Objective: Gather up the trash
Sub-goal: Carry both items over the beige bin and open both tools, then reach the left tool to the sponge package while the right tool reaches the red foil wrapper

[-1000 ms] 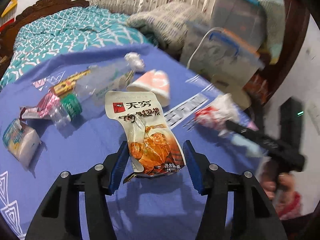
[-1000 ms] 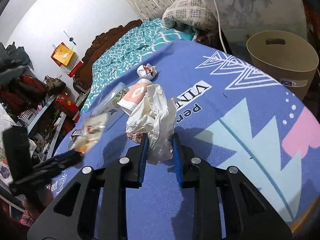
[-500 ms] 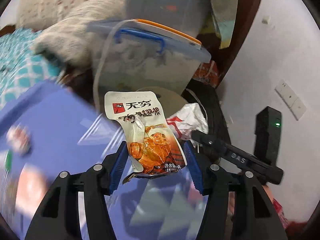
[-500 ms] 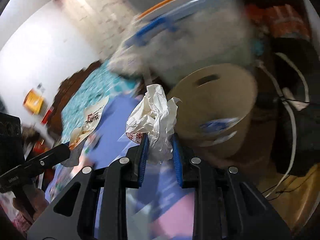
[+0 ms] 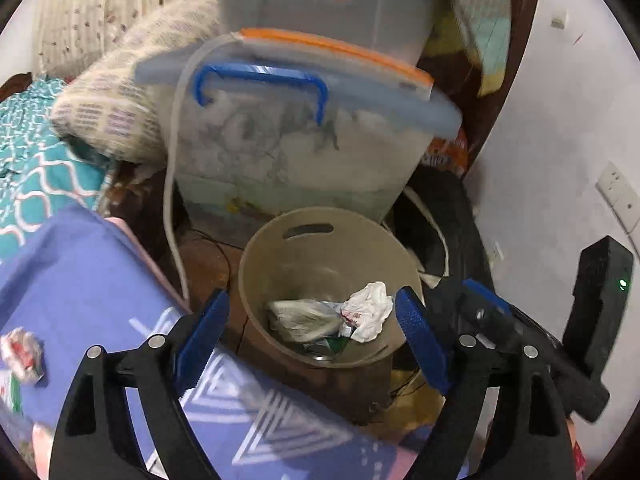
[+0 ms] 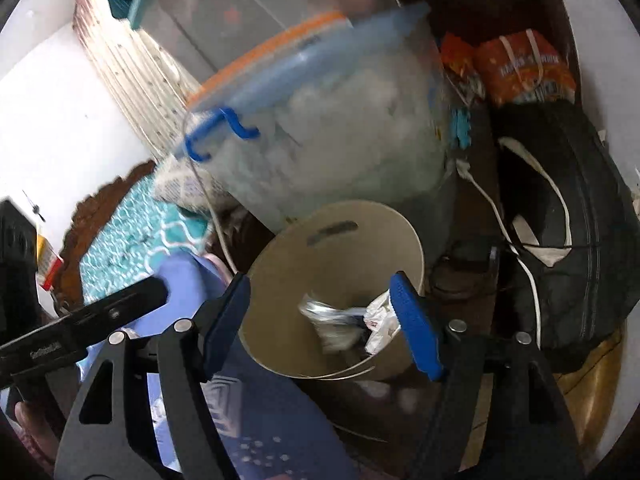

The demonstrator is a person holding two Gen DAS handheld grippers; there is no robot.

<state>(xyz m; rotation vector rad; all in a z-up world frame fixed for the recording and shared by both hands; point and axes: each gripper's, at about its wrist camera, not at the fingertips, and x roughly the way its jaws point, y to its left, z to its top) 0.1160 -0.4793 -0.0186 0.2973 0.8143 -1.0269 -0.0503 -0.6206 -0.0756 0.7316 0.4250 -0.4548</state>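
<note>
A beige round bin (image 5: pixel 280 236) (image 6: pixel 360 216) stands on the floor beyond the edge of the blue-covered surface (image 5: pixel 80 272). Inside it lie a crumpled white paper wad (image 5: pixel 370 310) (image 6: pixel 380 316), a pale snack wrapper (image 5: pixel 304 314) (image 6: pixel 324 312) and a can. My left gripper (image 5: pixel 310 328) hangs over the bin, its jaws opening with nothing between them. My right gripper (image 6: pixel 322 320) is also over the bin, jaws opening and empty; the wad lies below its right finger. A crumpled wrapper (image 5: pixel 22 354) remains on the blue cover at the left.
A clear storage box with blue handle and orange-edged lid (image 5: pixel 304 128) (image 6: pixel 320 128) stands behind the bin, a patterned pillow (image 5: pixel 120 112) and teal bedding (image 5: pixel 36 168) to its left. A black bag with white straps (image 6: pixel 560 240) lies right of the bin. A white cable (image 5: pixel 176 184) hangs nearby.
Both grippers swung from the blue cover to over the bin. The left let go of the snack wrapper and the right let go of the paper wad; both now lie in the bin.
</note>
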